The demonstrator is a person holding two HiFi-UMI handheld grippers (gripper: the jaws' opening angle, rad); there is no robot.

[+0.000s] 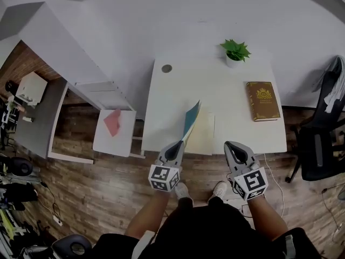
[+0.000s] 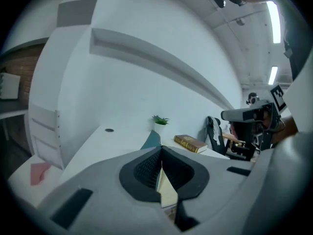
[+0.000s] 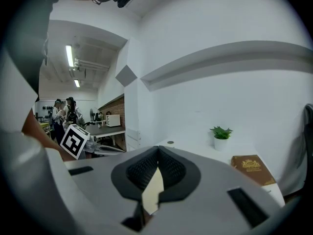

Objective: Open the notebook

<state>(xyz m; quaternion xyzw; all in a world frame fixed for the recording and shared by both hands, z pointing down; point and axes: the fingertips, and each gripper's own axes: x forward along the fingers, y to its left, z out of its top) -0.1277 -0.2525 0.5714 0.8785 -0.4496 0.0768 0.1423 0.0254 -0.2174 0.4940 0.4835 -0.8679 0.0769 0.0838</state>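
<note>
Beyond notebook [image 1: 200,133], plant [image 1: 235,48] in pot [image 1: 233,62]

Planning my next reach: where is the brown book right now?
Head view: the brown book lies on the right side of the white table, in front of the potted plant, right of the notebook.

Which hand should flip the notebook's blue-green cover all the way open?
Left. The left gripper is shut on the teal cover, which is already lifted off the notebook. The right gripper sits beside the notebook, jaws together, apart from it.
</note>
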